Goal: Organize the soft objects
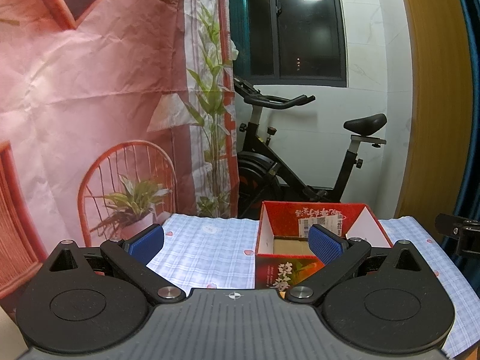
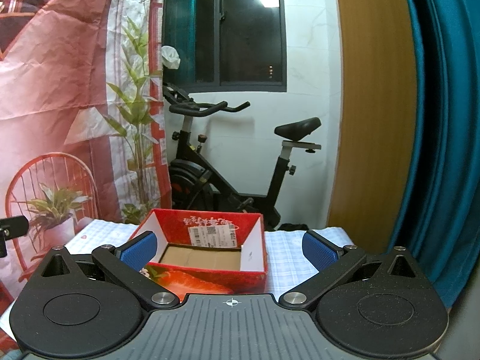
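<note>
- Box first: a red cardboard carton stands open-topped on the checked tablecloth, and you can see straight down to its bare brown cardboard floor, with nothing lying in it.
- Its inner side walls are white, while the far inner wall is red and carries a white shipping label with a barcode and a QR code; the print on it is too small to read.
- White Chinese characters run above that label on the far wall, upside down from your side and not legible.
- The near outer face shows a strawberry photo in the right wrist view; in the left wrist view the same box shows two large pale characters, apparently 草莓, beside a leaf picture.
- Your left gripper has its blue-padded fingers spread wide apart and holds nothing; the box sits ahead and to the right, partly behind the right pad.
- Your right gripper also has its fingers wide apart and empty, with the box between them, nearer the left pad.
- No soft object shows in either view, so you cannot tell where they are.
- Far behind the table stand a black exercise bike, a printed pink backdrop on the left and a teal curtain on the right.
</note>
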`<action>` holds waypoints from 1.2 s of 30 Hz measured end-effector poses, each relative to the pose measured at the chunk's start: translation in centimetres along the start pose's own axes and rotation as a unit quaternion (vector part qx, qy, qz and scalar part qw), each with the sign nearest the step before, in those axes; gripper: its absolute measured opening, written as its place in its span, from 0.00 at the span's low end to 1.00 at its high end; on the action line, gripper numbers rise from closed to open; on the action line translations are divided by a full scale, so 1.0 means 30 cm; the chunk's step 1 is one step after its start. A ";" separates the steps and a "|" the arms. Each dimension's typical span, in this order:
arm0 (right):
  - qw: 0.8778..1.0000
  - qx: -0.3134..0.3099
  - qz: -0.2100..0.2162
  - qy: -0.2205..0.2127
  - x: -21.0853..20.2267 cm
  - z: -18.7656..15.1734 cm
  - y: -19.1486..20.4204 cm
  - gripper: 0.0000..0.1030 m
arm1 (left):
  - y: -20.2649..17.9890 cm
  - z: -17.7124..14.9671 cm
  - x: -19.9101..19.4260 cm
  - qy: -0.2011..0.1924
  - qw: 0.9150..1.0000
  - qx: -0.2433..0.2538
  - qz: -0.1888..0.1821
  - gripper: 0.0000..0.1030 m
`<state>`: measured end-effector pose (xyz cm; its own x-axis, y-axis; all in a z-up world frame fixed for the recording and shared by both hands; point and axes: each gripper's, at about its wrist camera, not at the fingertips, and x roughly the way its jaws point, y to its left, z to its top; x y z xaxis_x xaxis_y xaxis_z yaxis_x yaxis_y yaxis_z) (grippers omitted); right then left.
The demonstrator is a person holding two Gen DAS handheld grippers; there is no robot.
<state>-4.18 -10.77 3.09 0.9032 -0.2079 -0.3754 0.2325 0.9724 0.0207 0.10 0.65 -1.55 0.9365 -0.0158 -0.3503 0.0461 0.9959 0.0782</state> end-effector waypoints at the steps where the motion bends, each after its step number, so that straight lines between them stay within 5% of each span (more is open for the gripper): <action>1: 1.000 0.005 0.005 -0.002 0.003 -0.008 -0.003 1.00 | 0.005 -0.015 0.009 0.002 1.000 -0.002 -0.004 1.00; 9: 0.999 0.015 0.036 0.014 0.085 -0.181 -0.028 1.00 | 0.057 -0.159 0.127 0.045 0.999 -0.015 -0.015 1.00; 17: 0.995 0.018 0.057 0.077 0.167 -0.342 -0.031 1.00 | 0.079 -0.272 0.199 0.081 0.996 -0.016 -0.031 1.00; 25: 0.995 0.007 0.037 0.093 0.200 -0.431 -0.036 1.00 | 0.082 -0.326 0.238 0.109 0.993 -0.018 -0.032 0.99; 36: 0.992 0.019 0.019 0.124 0.244 -0.503 -0.071 1.00 | 0.109 -0.392 0.293 0.161 0.984 -0.038 -0.067 0.82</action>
<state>-3.50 -12.76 -13.68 0.7956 -0.1342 -0.5908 0.2181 0.9732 0.0727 4.38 4.82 -15.35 0.7643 -0.1306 -0.6314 0.1239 0.9908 -0.0550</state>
